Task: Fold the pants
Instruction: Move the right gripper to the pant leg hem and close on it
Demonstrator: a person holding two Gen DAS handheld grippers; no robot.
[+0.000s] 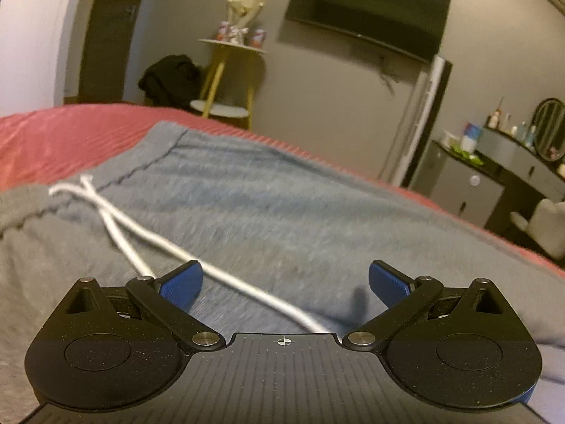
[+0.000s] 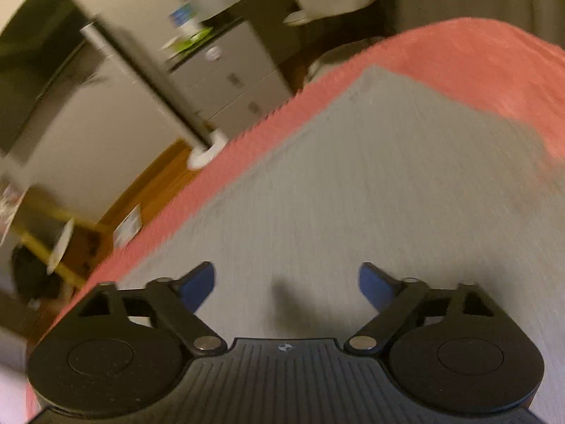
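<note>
On the red bedspread (image 1: 53,134) the grey pants (image 1: 282,212) lie spread flat, waistband toward my left, white drawstring (image 1: 116,219) trailing loose across the fabric under my left tongs (image 1: 285,282). Left tongs: spread wide, nothing pinched; the cord passes between the pads without contact that I can see. Right tongs (image 2: 286,284): also spread, empty, hovering over plain grey cloth further down the leg, with 1 corner of the fabric visible ahead near the bed edge. Right view is blurred. Whether 1 lengthwise fold is already made I cannot tell. Judgement: early stage; neither tool holds cloth, and the remaining folds are not yet done.
</note>
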